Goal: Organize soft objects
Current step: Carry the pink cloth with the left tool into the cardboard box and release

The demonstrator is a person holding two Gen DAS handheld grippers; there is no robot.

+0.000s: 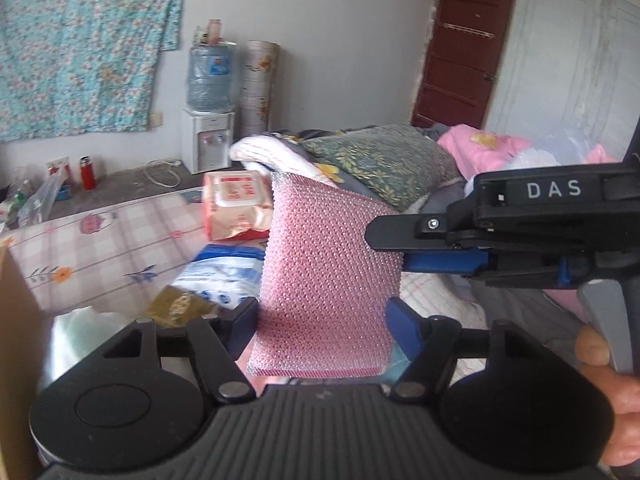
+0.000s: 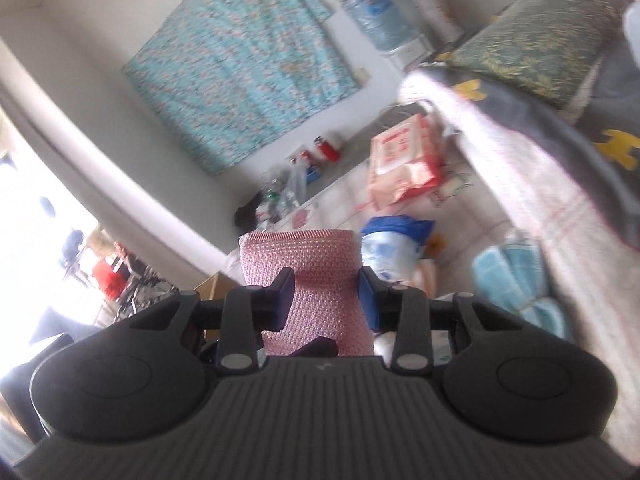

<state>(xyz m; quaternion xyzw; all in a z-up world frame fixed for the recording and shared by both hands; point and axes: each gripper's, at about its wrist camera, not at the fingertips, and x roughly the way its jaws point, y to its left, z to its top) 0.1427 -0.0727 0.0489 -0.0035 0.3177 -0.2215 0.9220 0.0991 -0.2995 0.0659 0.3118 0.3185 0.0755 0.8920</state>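
the pink cloth (image 1: 326,280) is up in the air, above the checked sheet (image 1: 100,248), and both grippers have it. the cloth is bumpy like a net and it looks soft. its long way runs up and down in the left wrist view, with the top edge leaning away toward the green pillow (image 1: 384,164) and the bottom edge hanging down close to the camera. the left gripper (image 1: 322,320) has its jaws fairly wide, one on each side of the lower part of the cloth, and they seem to press its two side edges. the right gripper (image 1: 400,248) comes in from the side away from the wipes pack (image 1: 236,204) and pinches the cloth edge higher up with narrow jaws. in the right wrist view the right gripper (image 2: 326,294) has the cloth squeezed between its blue pads, and the cloth sticks up above them. the left one is nearer the bottom edge and the right one is nearer the middle. i think the next move is to fold or set the cloth down, and what matters is that the cloth hangs straight between the two grips. a cardboard box (image 1: 16,344) sits at the near side of the sheet, and it may be where the cloth goes.
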